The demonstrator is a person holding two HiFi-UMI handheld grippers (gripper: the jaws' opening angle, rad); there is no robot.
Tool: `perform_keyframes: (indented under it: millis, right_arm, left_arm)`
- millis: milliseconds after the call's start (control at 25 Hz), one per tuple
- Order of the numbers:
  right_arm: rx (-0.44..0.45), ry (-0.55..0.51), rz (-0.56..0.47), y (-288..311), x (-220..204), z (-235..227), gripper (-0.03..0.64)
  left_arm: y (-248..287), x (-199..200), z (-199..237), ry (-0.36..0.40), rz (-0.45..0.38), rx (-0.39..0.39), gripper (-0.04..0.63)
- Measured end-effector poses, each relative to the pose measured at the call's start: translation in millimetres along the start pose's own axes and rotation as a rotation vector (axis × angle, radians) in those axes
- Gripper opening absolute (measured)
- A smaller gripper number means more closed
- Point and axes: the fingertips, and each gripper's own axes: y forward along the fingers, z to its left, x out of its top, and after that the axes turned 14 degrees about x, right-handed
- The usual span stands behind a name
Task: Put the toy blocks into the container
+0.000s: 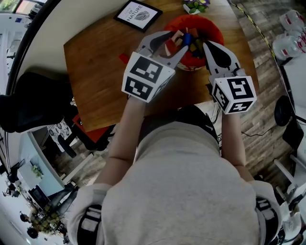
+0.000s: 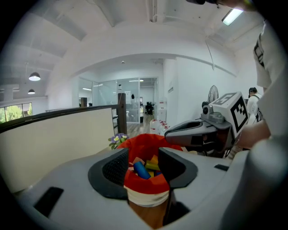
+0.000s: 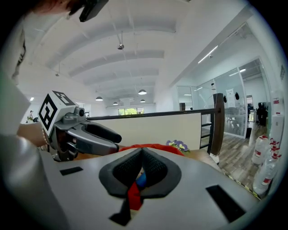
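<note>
A red fabric container [image 1: 215, 28] stands on the wooden table [image 1: 95, 72], and several coloured toy blocks [image 1: 189, 40] lie inside it. My left gripper [image 1: 178, 40] hovers at its near-left rim with the jaws open and nothing between them. In the left gripper view, past the open left gripper [image 2: 143, 164], I see the container [image 2: 146, 186] and a blue block [image 2: 140, 170] inside. My right gripper [image 1: 206, 45] is at the right rim. In the right gripper view the right gripper [image 3: 141, 155] has its pads together, with red fabric [image 3: 132, 197] pinched in the gap below them.
A framed picture [image 1: 137, 14] and a small pot of flowers [image 1: 196, 5] sit at the table's far side. A small red piece [image 1: 124, 58] lies on the table beside the left gripper's cube. Water bottles [image 1: 291, 33] stand on the floor at the right, a black chair [image 1: 33, 107] at the left.
</note>
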Motion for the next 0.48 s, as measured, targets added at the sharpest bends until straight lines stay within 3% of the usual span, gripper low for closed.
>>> perform_keyframes:
  millis: [480]
  right_arm:
    - [0.251, -0.06, 0.003, 50, 17, 82, 0.012]
  left_arm:
    - [-62, -46, 71, -0.143, 0.03, 0.229, 0.202]
